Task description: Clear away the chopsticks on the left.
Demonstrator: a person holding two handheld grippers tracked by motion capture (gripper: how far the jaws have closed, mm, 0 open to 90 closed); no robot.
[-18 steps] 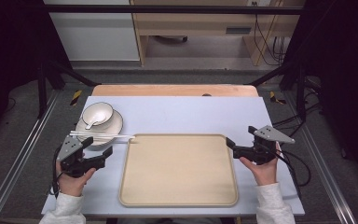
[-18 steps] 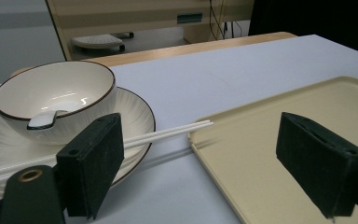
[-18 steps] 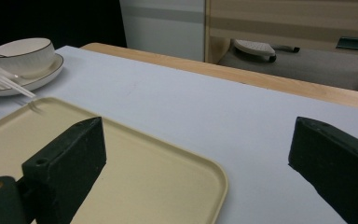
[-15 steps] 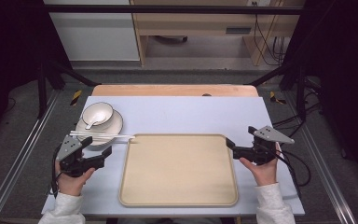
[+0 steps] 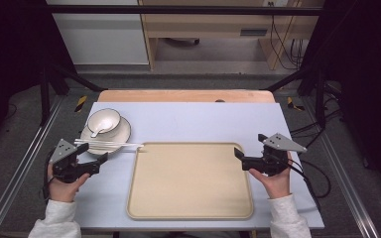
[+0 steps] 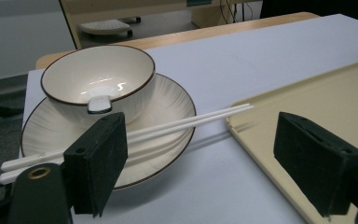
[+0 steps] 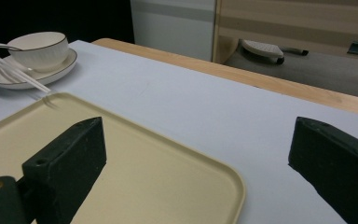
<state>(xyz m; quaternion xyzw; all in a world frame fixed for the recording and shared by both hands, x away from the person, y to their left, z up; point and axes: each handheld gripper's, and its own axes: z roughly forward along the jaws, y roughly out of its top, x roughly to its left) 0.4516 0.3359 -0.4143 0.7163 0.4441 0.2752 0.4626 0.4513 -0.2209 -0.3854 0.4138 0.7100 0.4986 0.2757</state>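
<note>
white chopsticks lying paired across a ribbed plate, left gripper hovering spread, right gripper hovering spread

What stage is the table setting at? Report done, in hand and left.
Done: nothing visible; the tray is bare. In hand: nothing; the left gripper is open near the chopsticks, which rest across the plate under the bowl; the right gripper is open at the tray's edge. Left: probably moving the dishes.

Tray bare – open passage; chopsticks bar the plate.
</note>
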